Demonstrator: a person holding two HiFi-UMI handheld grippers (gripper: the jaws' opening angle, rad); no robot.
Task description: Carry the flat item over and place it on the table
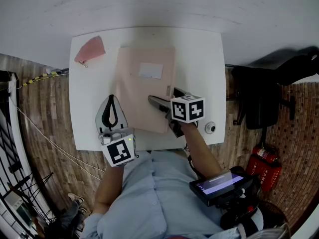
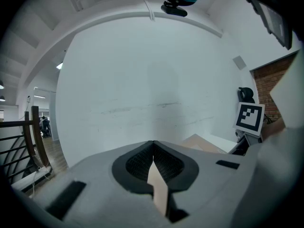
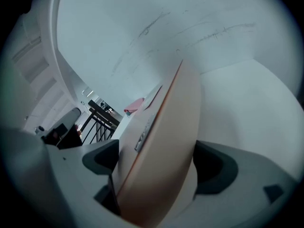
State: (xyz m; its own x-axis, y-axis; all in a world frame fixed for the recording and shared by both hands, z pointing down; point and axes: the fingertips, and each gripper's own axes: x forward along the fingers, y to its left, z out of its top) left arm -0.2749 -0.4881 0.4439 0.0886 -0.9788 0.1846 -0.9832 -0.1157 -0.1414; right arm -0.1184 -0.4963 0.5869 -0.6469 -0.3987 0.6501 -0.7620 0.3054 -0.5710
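**Tan envelope over the white desk: one claw shut, one wide open**

Low by the person's right side, a red fire extinguisher [image 1: 264, 164] stands on the floor [image 1: 50, 113]. Its print is too small to read.

On the desk [image 1: 199, 59], near the right front edge, sits a small round thing [image 1: 210, 128]. It is apart from everything else.

The left claw [image 1: 112, 101] is shut tight on the left edge of the envelope [image 1: 144, 91]. In the left gripper view, a thin tan strip sits pinched between its two dark pads.

Just beside it, the right claw [image 1: 164, 94] is spread wide. The near right part of the envelope sits between its jaws, but they do not squeeze it. The cube [image 1: 188, 108] on this claw shows black and white squares and no words.

The envelope is big, flat and tan. It lies over the middle of the desk, with its long side pointing away from the person. I cannot tell if its near end rests on the desk top.

Farther along the envelope is a white label [image 1: 150, 70]. No writing on it can be read.

A black chair [image 1: 259, 101] stands off to the right of the desk. A pink thing [image 1: 90, 50] lies at the far left corner. Behind the desk is a plain white wall [image 1: 159, 4].
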